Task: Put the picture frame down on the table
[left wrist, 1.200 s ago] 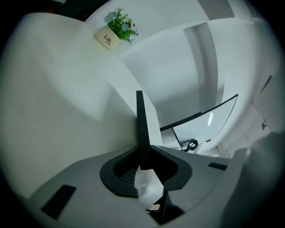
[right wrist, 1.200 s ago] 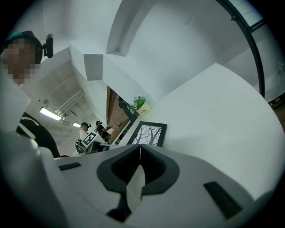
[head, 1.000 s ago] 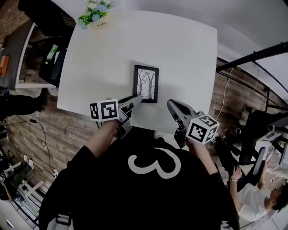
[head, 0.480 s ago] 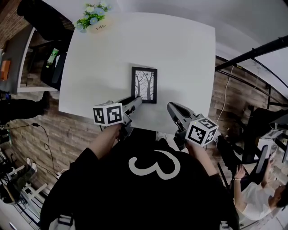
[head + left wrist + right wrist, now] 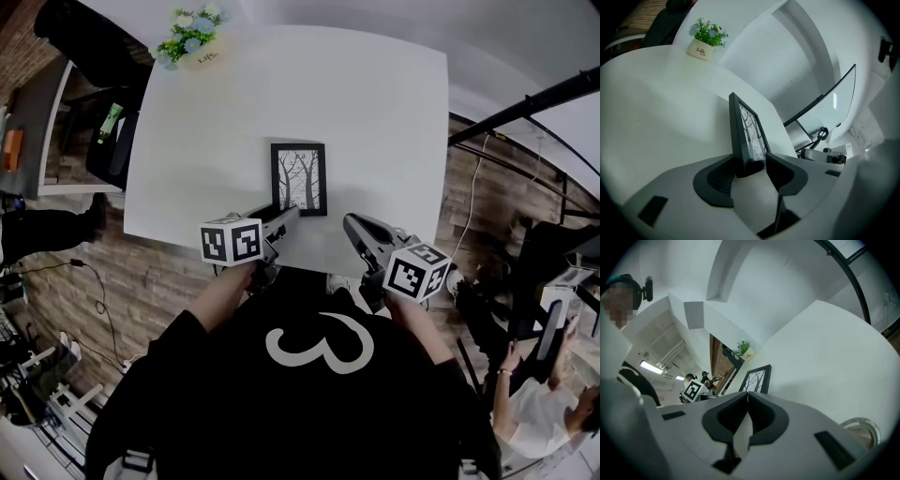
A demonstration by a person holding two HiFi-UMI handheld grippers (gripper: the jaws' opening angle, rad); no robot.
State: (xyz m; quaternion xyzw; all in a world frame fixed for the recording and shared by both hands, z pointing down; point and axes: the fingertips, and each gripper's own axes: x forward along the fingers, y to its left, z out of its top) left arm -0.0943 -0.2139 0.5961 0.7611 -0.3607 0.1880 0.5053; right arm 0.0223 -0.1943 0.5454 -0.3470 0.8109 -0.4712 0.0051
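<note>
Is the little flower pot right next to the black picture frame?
No, the small white pot of flowers stands at the far corner of the white table, well apart from the black picture frame.

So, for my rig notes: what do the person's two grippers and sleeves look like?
Left gripper and right gripper: grey tapered bodies, dark pads, each with a white cube of black square markers. Short black sleeves. The left jaws have just been opening, picture frame between them.
</note>
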